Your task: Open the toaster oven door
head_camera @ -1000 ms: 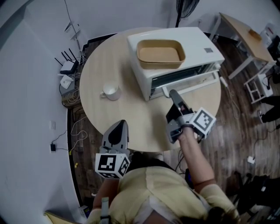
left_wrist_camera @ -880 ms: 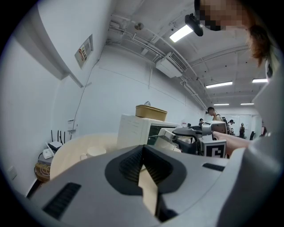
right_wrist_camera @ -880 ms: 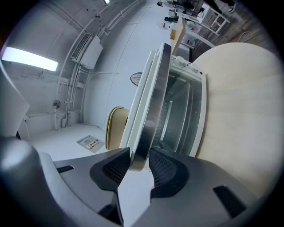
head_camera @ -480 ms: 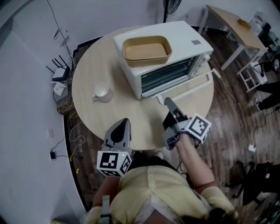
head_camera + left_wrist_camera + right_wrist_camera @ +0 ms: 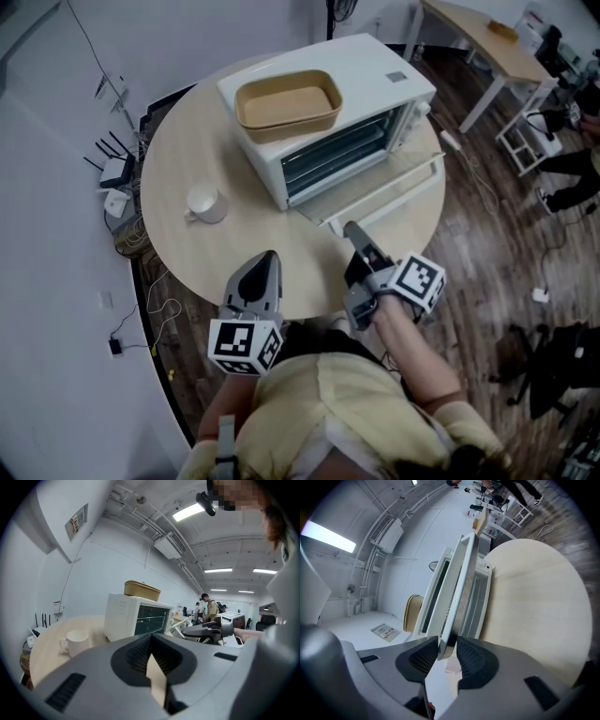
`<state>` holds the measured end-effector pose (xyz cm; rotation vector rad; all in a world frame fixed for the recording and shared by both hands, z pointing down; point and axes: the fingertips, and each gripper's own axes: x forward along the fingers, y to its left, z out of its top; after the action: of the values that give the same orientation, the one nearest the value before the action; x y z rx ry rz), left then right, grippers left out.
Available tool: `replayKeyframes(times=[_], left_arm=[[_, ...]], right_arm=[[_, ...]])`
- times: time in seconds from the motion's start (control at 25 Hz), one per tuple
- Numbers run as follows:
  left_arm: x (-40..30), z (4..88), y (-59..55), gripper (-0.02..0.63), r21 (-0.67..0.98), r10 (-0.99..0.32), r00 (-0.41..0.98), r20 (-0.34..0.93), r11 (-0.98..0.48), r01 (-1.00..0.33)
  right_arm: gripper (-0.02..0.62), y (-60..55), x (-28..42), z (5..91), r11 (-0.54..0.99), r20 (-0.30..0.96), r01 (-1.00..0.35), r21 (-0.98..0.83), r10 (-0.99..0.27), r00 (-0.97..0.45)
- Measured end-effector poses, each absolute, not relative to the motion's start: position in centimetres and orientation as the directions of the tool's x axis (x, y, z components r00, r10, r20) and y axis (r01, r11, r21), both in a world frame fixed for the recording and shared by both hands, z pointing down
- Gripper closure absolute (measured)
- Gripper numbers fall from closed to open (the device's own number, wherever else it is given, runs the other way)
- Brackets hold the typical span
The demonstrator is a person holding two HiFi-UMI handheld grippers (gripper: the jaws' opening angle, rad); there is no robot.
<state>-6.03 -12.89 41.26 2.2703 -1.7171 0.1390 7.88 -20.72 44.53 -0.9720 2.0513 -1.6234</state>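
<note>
At centre frame, the lowered door (image 5: 380, 183) of the oven (image 5: 319, 112) is being gripped by its handle (image 5: 448, 641) in the right gripper's (image 5: 350, 231) closing jaws. The left gripper (image 5: 263, 260), jaws together, is being held lower left.

Dark wood floor (image 5: 487, 216) far right of the left hand-held gripper (image 5: 262, 264), pale wall (image 5: 56, 234) to its left, strip lights (image 5: 190, 512) overhead.

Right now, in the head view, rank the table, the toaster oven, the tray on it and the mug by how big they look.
1. table, the largest
2. toaster oven
3. tray, a little nearer the camera on top of the oven, yet clearly smaller than it
4. mug, the smallest
</note>
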Motion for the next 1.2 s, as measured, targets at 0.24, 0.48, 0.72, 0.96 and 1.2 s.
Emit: replayKeyframes(times=[0.24,0.48,0.72,0.96,1.2], left_arm=[[-5.0,41.6,-13.4,0.604,0.175,-0.907,0.329,0.262,-0.291,-0.941],[-4.1,42.2,-13.6,0.604,0.179,-0.891,0.36,0.275,-0.321,-0.93],[-3.5,42.7,-13.6,0.604,0.178,-0.878,0.381,0.288,-0.342,-0.923],[-3.7,43.4,-13.5,0.604,0.181,-0.873,0.382,0.304,-0.341,-0.923],[-3.7,44.4,-13.3,0.604,0.185,-0.865,0.382,0.325,-0.338,-0.923]], right_arm=[[0.48,-19.5,8.9,46.0,0.089,0.181,-0.339,-0.937,-0.705,-0.685],[0.491,-18.2,10.0,47.7,0.053,0.241,-0.396,-0.917,-0.717,-0.655],[0.495,-17.3,10.9,49.2,0.023,0.298,-0.451,-0.892,-0.722,-0.625],[0.499,-16.6,11.4,50.7,-0.008,0.338,-0.485,-0.874,-0.727,-0.598],[0.499,-16.0,12.0,52.4,-0.035,0.375,-0.513,-0.858,-0.725,-0.578]])
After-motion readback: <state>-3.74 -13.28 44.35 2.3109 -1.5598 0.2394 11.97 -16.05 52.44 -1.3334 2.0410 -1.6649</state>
